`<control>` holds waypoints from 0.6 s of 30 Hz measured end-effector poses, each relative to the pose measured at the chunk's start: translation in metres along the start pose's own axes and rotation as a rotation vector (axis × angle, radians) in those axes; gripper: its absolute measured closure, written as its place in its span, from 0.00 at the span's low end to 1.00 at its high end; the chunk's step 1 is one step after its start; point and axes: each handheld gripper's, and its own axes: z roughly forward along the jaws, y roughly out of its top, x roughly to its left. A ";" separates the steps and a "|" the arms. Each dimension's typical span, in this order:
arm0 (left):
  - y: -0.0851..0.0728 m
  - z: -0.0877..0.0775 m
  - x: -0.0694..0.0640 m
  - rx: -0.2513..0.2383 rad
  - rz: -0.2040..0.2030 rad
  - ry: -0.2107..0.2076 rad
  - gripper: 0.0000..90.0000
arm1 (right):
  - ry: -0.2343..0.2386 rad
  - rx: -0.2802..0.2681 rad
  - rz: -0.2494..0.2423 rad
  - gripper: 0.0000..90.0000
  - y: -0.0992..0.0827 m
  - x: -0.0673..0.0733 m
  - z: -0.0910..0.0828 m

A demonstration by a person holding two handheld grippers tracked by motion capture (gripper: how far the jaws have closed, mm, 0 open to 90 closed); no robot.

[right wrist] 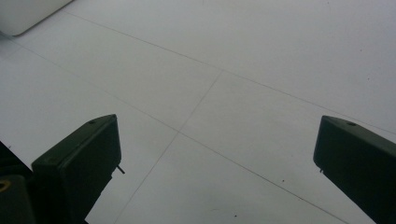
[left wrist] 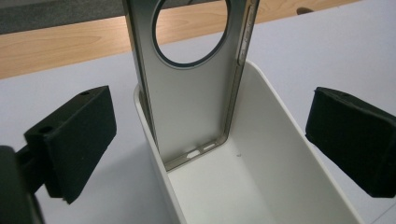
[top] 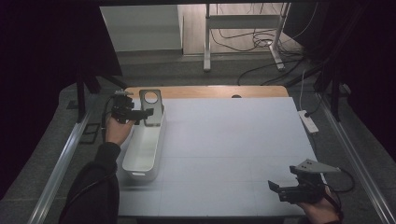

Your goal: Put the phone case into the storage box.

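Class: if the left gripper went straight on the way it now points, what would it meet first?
Probably the metal phone frame standing in the white bin: it lies dead ahead between the left gripper's open jaws, though depth is unclear.

**Three cameras: one fixed, two riding**

High view: fixed above near table edge, facing forward and down, far, whole table (top: 224, 140) covered. Left gripper view: looking along own jaws, close on white bin (left wrist: 261, 177) and metal frame (left wrist: 191, 93) standing in it; both shared with high view. Right gripper view: aimed down, near bare tabletop, bin corner at top left.
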 end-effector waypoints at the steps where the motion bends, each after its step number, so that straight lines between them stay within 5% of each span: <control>1: 0.000 -0.001 0.000 0.001 0.006 0.001 0.02 | 0.000 0.000 0.000 0.01 0.000 0.000 0.000; 9: -0.004 -0.007 -0.004 0.012 0.052 0.022 0.01 | 0.001 0.001 -0.001 0.01 0.000 0.000 0.000; 18: -0.010 -0.010 -0.008 0.021 0.057 0.002 0.00 | 0.004 0.003 -0.004 0.01 0.000 0.000 0.000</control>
